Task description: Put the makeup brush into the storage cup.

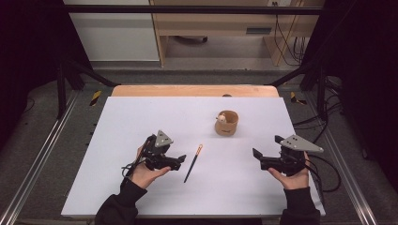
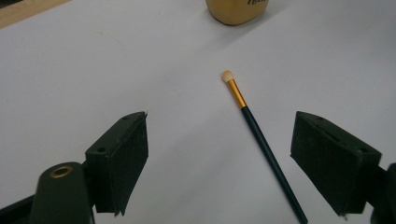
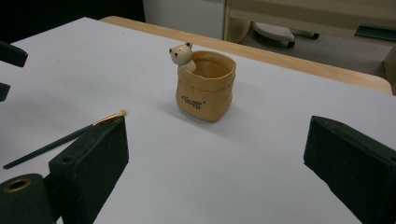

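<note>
A thin make-up brush (image 1: 193, 163) with a dark handle, gold ferrule and pale tip lies on the white sheet (image 1: 141, 117). My left gripper (image 1: 182, 161) hovers just left of it, jaws open. In the left gripper view the brush (image 2: 261, 140) lies on the sheet between the spread jaws of the left gripper (image 2: 220, 119), nearer the right one, untouched. A tan bag-shaped cup (image 1: 226, 123) with a small bear on its rim stands beyond. My right gripper (image 1: 256, 157) is open and empty at the right; the right gripper (image 3: 218, 126) faces the cup (image 3: 205, 88) and the brush (image 3: 60, 140).
The sheet covers a wooden table whose far edge (image 1: 187, 90) shows bare. Black frame bars and cables stand around the table. The cup's base (image 2: 238, 9) sits at the top of the left gripper view.
</note>
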